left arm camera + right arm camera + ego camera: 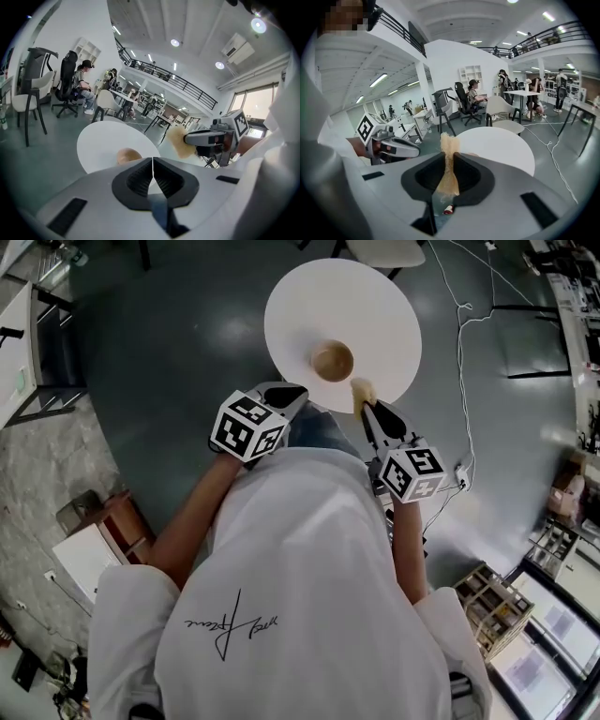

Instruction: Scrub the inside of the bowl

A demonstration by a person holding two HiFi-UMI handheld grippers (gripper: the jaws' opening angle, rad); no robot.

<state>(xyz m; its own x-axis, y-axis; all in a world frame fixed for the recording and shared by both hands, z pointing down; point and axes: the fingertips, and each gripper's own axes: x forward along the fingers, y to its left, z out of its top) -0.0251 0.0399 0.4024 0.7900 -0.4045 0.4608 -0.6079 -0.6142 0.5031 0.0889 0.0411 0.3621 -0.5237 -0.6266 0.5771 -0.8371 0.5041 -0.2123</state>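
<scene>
A small wooden bowl (332, 360) stands upright near the front edge of a round white table (319, 296). My right gripper (367, 406) is shut on a tan fibrous scrubber (363, 392), held just right of the bowl at the table's rim. In the right gripper view the scrubber (449, 161) sticks up between the jaws. My left gripper (286, 393) hangs left of the bowl by the table edge, shut and empty. In the left gripper view its jaws (153, 163) meet, the bowl (126, 155) peeks over them, and the scrubber (177, 141) is off to the right.
A white cable (464, 352) trails over the grey floor right of the table. A wooden crate (492, 608) and shelving stand at the lower right. Chairs (65, 86), other tables and seated people (474, 96) fill the room beyond.
</scene>
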